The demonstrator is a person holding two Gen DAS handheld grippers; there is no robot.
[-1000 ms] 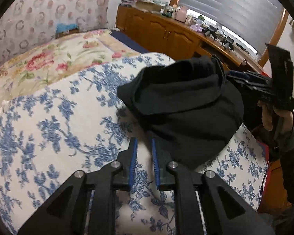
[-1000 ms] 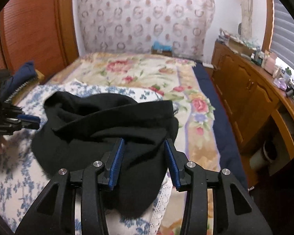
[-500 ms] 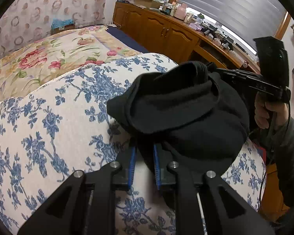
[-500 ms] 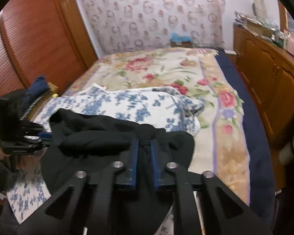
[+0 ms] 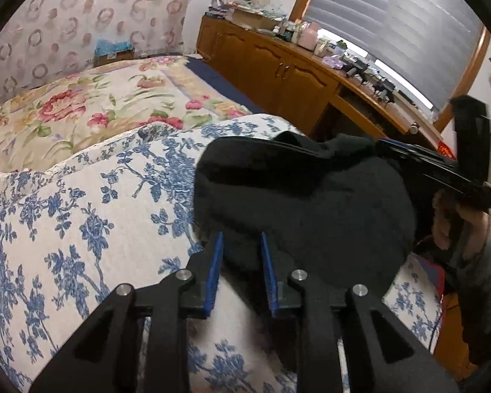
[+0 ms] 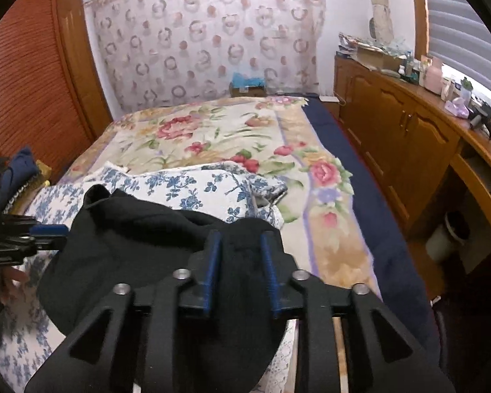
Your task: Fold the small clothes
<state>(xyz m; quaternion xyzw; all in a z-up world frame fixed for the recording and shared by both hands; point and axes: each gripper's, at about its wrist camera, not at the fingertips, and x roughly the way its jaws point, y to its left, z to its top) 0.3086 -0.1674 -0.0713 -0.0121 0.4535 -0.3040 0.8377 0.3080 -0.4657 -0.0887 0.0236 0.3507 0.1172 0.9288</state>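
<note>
Our jaws are opening on both sides. On the left gripper the blue pads stand apart, with the near hem of the black garment lying between the fingertips but not pressed. On the right gripper the pads are also apart, and a bunched ridge of the same garment sits loosely between them; we do not see them pinch it.

The black garment lies in a rounded heap on the blue-flowered quilt, at the near end of the bed, with one thick fold already laid over its upper part. We cannot tell what kind of garment it is. Its long axis seems to run from one gripper to the other, across the quilt, and the folded edge faces the far side of the bed; a clear top or bottom end we cannot make out.

We judge that we are between two folds: the cloth is being let go after one was laid down. The next move calls for a new hold on two edge points, well spread, and for flattening the heap before folding again.

Beyond the quilt lies a blanket with red flowers, and a wooden cabinet stands beside the bed.
</note>
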